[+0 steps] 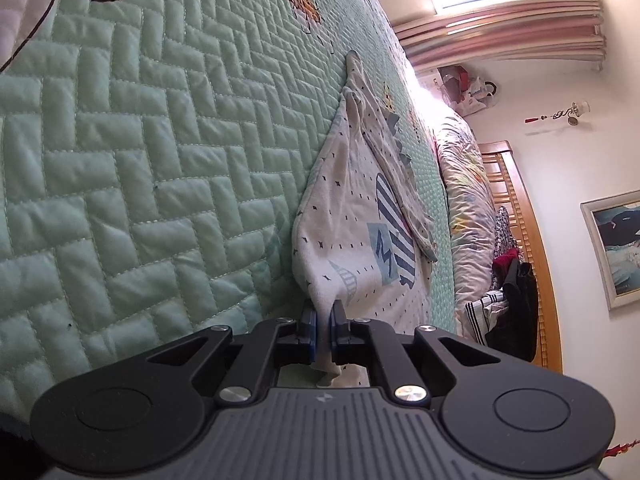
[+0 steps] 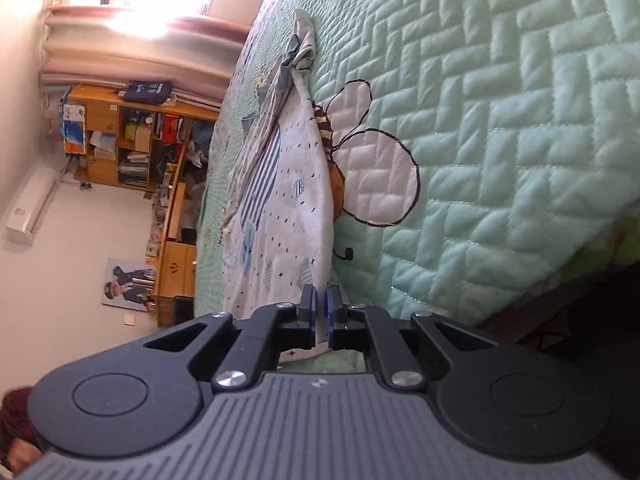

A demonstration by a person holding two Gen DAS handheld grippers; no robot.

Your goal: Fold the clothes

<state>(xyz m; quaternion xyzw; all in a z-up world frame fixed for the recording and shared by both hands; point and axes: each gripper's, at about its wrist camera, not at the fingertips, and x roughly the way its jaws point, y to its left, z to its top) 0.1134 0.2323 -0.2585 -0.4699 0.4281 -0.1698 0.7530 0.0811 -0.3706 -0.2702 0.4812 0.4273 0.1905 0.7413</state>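
A bed covered by a mint-green quilt stitched in a herringbone pattern fills most of both views. A large bee is sewn on the quilt, its white wings outlined in dark thread.

On the quilt lies a white garment printed with small dark marks, blue stripes and pale blue patches. It spreads out flat, its near hem at the bed's near edge and its narrow far end stretching away across the bed. In the right wrist view one side of the garment covers part of the bee.

Beyond the far side of the bed stand a wooden shelf unit crowded with things, a wooden headboard, a rolled floral duvet and a framed picture on the wall.

The left tongs are clamped on a bunched corner of the garment's near hem, and cloth hangs out behind the pads. The right tongs sit at the other near corner with their jaws nearly together; a thin edge of cloth seems to lie between the pads, though I cannot tell for certain that they press on it.
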